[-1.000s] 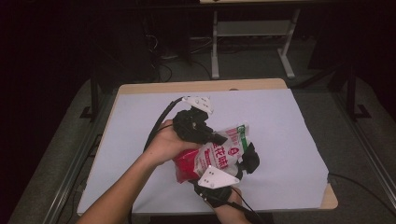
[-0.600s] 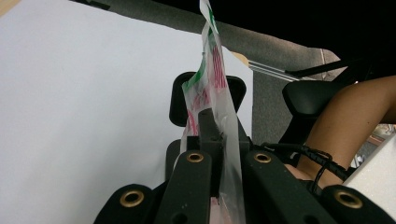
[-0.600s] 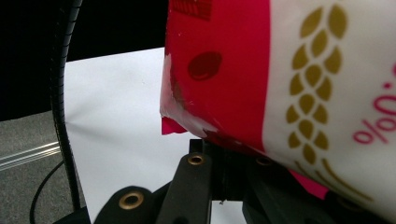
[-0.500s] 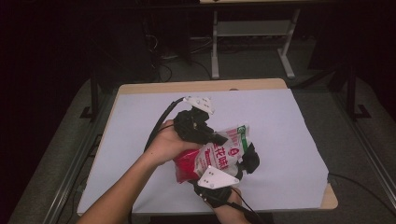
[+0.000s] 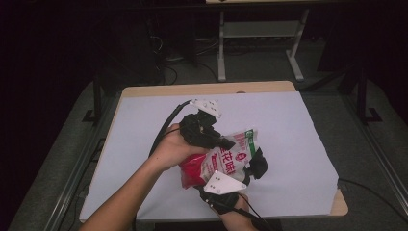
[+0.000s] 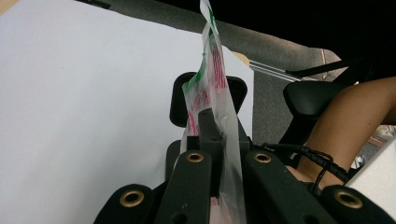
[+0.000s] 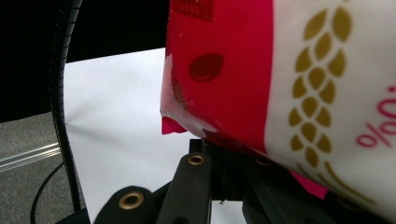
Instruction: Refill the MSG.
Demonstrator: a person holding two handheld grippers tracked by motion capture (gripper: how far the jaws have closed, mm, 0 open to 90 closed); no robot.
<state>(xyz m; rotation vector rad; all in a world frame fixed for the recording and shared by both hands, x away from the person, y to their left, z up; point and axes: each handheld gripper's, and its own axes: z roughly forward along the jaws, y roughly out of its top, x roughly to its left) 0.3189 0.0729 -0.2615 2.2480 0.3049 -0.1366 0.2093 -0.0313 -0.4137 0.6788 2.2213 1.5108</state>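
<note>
High view | red-and-white plastic snack bag (image 5: 226, 161) unmoved since earlier, mid tabletop (image 5: 288, 125) | left gripper (image 5: 225, 143) jaws clamped on sealed edge | right gripper (image 5: 240, 179) jaws clamped on red corner | opening pull not begun

Bag (image 5: 226, 161): red and white with red print, a green band at the top edge (clear film there in the left gripper view), gold wheat-ear pattern on the white part in the right gripper view. Grippers black with brass rivets; table (image 5: 288, 125) white-topped, tan wood edge.
</note>
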